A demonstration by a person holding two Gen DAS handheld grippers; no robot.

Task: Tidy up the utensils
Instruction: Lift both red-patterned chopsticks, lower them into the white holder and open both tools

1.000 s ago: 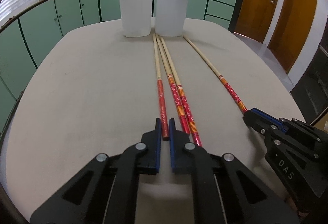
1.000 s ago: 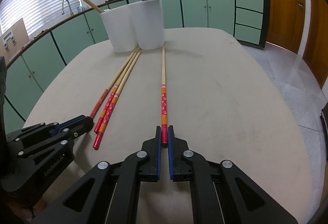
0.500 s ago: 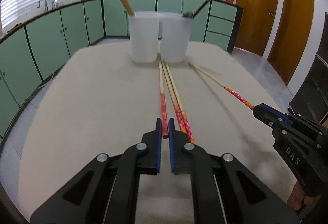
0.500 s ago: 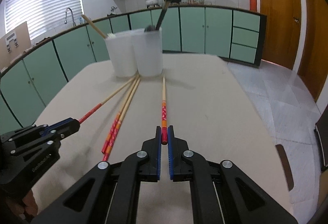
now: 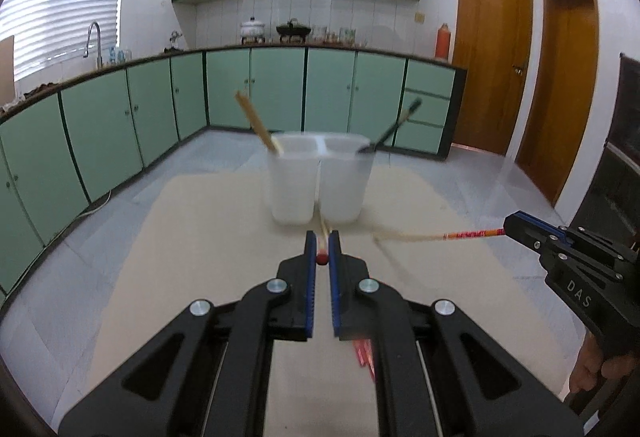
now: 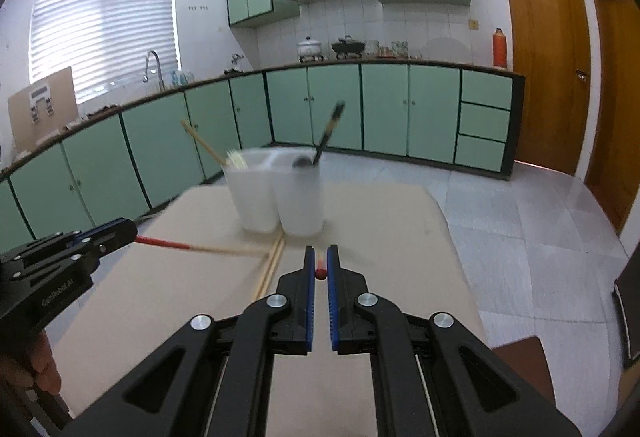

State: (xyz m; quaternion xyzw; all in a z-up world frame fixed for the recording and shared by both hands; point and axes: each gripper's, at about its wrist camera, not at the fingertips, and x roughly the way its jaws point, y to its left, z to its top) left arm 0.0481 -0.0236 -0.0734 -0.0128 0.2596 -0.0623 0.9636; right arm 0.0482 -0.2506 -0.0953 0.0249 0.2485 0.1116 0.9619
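My left gripper [image 5: 322, 243] clenched on one red-ended chopstick [image 5: 321, 258], my right gripper [image 6: 320, 257] clenched on another chopstick [image 6: 320, 272], both raised above the table [image 5: 200, 237], aimed toward two white holders [image 5: 318, 181].

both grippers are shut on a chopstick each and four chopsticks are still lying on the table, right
Not four: the right wrist view shows two chopsticks on the table. The left gripper and right gripper are each shut on a chopstick.
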